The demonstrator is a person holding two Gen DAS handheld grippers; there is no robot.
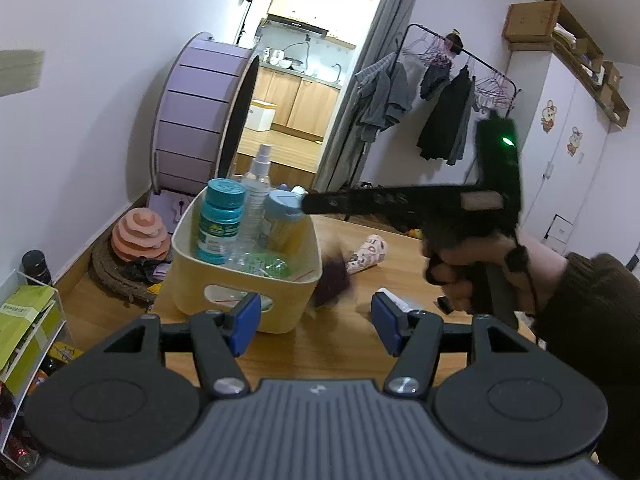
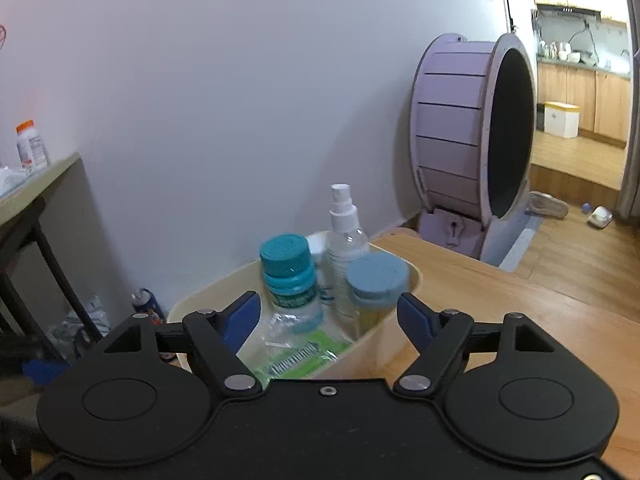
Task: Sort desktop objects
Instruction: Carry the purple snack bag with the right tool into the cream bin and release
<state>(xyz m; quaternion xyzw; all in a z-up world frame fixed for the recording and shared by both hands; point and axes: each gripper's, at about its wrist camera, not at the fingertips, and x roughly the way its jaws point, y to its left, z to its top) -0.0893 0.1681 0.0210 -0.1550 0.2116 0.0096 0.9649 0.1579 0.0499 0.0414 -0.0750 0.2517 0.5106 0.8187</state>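
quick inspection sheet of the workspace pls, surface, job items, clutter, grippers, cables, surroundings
surface: wooden table, mostly bare.
job's things: cream bin holding a teal-capped bottle, clear spray bottle, blue-lidded jar and green packet.
clutter: purple fluffy item and patterned pouch lie on the table.
grippers: left gripper open, nothing between its jaws; right gripper open above the bin, pads touching nothing.
cables: nothing seen on the table.
surroundings: purple wheel, clothes rack, kitchen doorway.
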